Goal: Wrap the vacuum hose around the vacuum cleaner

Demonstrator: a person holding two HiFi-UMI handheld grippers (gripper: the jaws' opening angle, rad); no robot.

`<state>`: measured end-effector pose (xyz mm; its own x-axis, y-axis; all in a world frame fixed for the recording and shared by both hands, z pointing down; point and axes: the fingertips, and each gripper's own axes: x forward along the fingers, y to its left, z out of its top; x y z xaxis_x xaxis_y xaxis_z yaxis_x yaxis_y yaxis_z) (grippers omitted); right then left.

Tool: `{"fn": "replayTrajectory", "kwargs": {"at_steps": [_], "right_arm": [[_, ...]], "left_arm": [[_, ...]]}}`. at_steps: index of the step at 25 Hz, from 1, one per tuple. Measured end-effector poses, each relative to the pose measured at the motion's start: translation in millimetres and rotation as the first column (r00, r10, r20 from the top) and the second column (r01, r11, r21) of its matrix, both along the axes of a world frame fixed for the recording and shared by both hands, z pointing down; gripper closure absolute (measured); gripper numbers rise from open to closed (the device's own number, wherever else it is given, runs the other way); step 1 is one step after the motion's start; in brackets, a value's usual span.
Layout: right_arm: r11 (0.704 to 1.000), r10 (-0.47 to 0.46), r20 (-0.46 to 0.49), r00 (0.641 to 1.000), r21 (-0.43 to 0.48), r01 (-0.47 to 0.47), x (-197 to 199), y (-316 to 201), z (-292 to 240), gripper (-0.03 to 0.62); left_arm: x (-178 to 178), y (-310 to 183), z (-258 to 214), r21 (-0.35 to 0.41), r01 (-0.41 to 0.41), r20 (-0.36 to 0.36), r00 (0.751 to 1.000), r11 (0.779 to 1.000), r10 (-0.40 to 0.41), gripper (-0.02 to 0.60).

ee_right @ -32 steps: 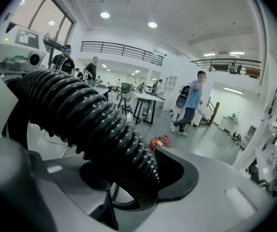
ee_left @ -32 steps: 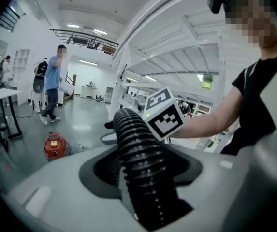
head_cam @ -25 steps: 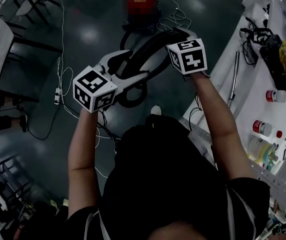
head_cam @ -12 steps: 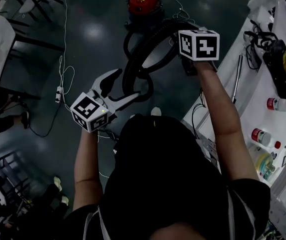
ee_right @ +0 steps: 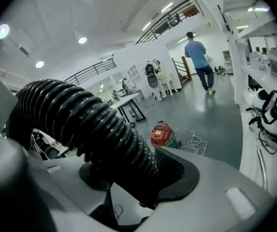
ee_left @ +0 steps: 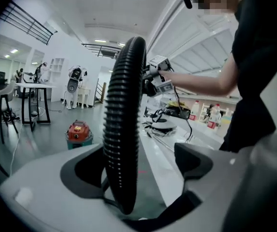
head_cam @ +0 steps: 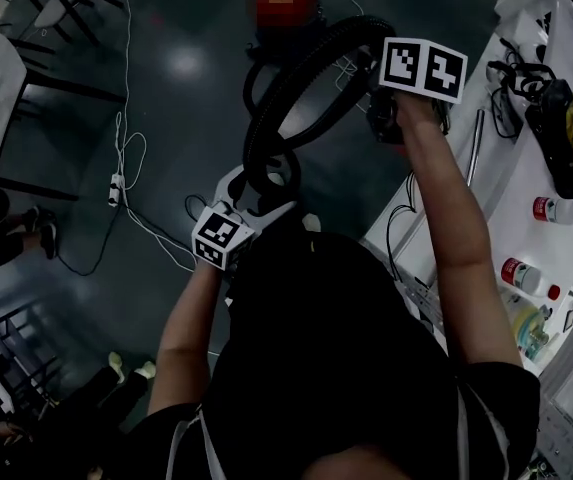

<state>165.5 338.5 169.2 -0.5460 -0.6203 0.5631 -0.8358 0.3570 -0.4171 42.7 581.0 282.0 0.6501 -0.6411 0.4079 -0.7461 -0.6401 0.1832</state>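
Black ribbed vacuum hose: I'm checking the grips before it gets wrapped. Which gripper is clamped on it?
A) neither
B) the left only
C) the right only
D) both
C: the right gripper has its pads pressed on the black ribbed vacuum hose, while the left gripper has just been opening its jaws, which stand wide apart with the hose unclamped between them.
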Motion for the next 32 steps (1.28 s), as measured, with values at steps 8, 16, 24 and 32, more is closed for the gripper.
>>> {"fn": "replayTrajectory", "kwargs": {"at_steps": [8, 16, 24, 32], "right_arm": [[0.999, -0.014, 0.073, 0.997, -0.034, 0.016, -3.0, -3.7, -6.4, 0.378], [0.998, 0.015, 0.126, 0.992, -0.065, -0.007, -13.3, -19.5, -8.2, 0.379], [0.996, 0.031, 0.172, 0.985, -0.086, -0.016, -33.0, -35.5, -6.8, 0.39], [0.99, 0.039, 0.268, 0.963, -0.142, -0.001, -58.2, -45.3, -3.2, 0.403]], "left_arm": [[-5.4, -65.3, -2.8, 0.018, -0.039, 0.076, 0.996, 0.999, 0.038, 0.221], [-9.2, -109.8, -28.1, 0.037, -0.136, 0.087, 0.987, 0.99, 0.132, 0.466], [-20.6, -164.5, -61.3, 0.086, -0.092, 0.014, 0.996, 0.992, 0.091, 0.473], [-30.0, -210.5, -82.1, 0.101, -0.087, -0.03, 0.995, 0.991, 0.09, 0.472]]}}
